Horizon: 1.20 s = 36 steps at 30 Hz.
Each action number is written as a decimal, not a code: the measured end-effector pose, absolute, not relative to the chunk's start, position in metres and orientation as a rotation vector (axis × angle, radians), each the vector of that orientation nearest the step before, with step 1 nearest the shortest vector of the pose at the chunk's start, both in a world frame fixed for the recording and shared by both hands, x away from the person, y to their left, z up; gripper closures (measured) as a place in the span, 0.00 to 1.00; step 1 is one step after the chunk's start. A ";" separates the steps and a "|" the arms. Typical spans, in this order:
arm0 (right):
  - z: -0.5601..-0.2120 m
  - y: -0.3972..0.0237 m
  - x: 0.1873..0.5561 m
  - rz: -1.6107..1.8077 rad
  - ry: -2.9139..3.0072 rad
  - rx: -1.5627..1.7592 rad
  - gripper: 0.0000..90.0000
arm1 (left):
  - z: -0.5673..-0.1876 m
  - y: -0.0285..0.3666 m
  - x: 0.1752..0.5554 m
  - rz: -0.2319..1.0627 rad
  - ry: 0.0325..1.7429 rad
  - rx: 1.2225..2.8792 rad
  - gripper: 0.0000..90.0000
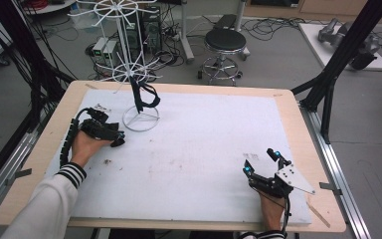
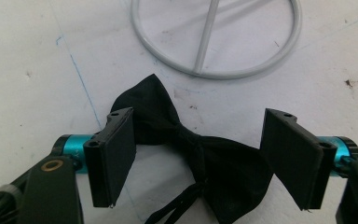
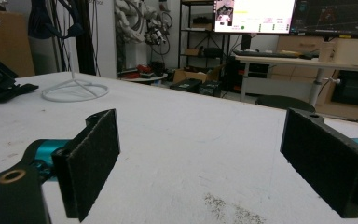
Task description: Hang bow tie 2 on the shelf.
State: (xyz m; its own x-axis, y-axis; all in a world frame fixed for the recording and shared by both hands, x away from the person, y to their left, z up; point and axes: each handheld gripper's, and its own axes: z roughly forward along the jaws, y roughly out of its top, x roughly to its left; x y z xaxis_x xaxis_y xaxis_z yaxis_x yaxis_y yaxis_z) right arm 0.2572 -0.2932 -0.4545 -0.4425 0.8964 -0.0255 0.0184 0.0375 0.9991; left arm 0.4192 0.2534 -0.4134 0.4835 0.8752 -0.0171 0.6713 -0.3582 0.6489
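Black bow tie (image 2: 200, 158) flat on white mat (image 1: 204, 149) of table (image 1: 288, 107), left-centre area, just in front of wire stand's ring base (image 2: 242, 72); tie and ring near but apart in left gripper view. Thin strap runs off tie twd bottom edge of that view.

Left gripper (image 2: 200, 163) low over tie, jaws apart, one each side of it. Left wing of tie passes behind left jaw; right wing ends short of right jaw, gap visible. Centre knot roughly midway betw jaws. Pads not pressing cloth → not gripped. High view: left gripper (image 1: 117, 139) at left side of mat, near stand base, held by left hand (image 1: 87, 144), striped cuff on sleeve.

Right gripper (image 3: 200, 163) jaws wide apart, nothing betw them, bare mat below w/ dark smudge. High view: right gripper (image 1: 262, 162) near front right of mat, well apart from tie, grey three-cornered plate on top, right hand (image 1: 271, 209) at bottom edge.

White wire stand (image 1: 129, 55) upright at back-left of mat, a second black item (image 1: 144, 97) hanging on its pole. Scattered dirt marks on mat.
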 end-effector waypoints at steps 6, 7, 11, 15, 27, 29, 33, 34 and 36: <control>-0.454 -0.293 0.257 1.499 1.575 0.951 0.12 | -0.416 0.252 0.421 0.434 1.276 2.156 0.32; -0.454 -0.293 0.257 1.498 1.575 0.950 0.12 | -0.417 0.251 0.421 0.430 1.286 2.152 0.32; -0.454 -0.293 0.257 1.499 1.575 0.951 0.12 | -0.421 0.250 0.423 0.411 1.321 2.170 0.33; -0.454 -0.293 0.257 1.500 1.575 0.954 0.12 | -0.422 0.247 0.423 0.405 1.331 2.172 0.33; -0.454 -0.293 0.257 1.498 1.575 0.951 0.12 | -0.425 0.247 0.425 0.371 1.389 2.153 0.34; -0.454 -0.293 0.257 1.496 1.576 0.949 0.12 | -0.425 0.247 0.425 0.371 1.392 2.160 0.34; -0.454 -0.293 0.257 1.499 1.575 0.950 0.12 | -0.425 0.246 0.425 0.378 1.395 2.162 0.40; -0.454 -0.293 0.257 1.497 1.575 0.950 0.12 | -0.426 0.246 0.424 0.379 1.404 2.157 0.42; -0.454 -0.293 0.257 1.497 1.575 0.950 0.12 | -0.425 0.247 0.424 0.374 1.398 2.156 0.46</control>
State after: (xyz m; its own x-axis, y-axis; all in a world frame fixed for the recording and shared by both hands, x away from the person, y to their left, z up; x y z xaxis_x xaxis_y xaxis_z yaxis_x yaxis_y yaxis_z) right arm 0.2572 -0.2931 -0.4544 -0.4423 0.8965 -0.0277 0.0178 0.0397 0.9991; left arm 0.4240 0.2465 -0.4252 0.4238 0.9039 -0.0572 0.7547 -0.3175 0.5742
